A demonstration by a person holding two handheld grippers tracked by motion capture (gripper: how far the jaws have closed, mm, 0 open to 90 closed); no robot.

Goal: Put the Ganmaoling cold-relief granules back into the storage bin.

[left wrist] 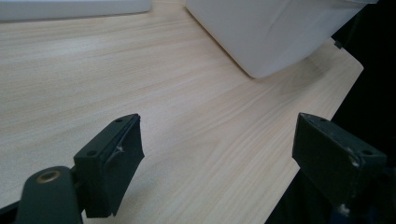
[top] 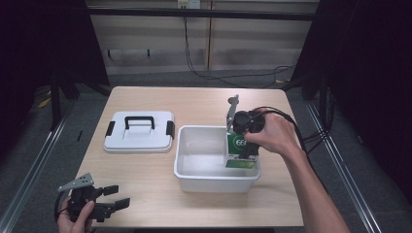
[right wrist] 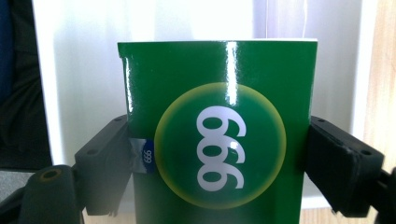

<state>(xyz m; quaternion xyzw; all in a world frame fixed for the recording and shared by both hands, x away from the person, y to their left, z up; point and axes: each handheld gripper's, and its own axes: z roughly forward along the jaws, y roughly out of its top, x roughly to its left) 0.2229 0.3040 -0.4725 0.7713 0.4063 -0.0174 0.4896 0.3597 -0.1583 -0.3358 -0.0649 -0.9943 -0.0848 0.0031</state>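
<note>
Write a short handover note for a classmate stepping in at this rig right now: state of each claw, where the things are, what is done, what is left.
Right claw: shut on the green box, held at the right end of the white bin.
Left claw: open, holding nothing, at the table's near-left corner.
White lid: off, lying left of the bin.
Done: bin opened, box gripped.
Left, probably: lower and release the box in the bin, then refit the lid.

A pale wooden table with a light grain (top: 145, 170) carries two things directly on its top — a flat white plastic lid with a black handle and black side clips (top: 139, 131), lying at the left, and an open white plastic rectangular bin (top: 194, 174) just beside it, near the middle.
</note>
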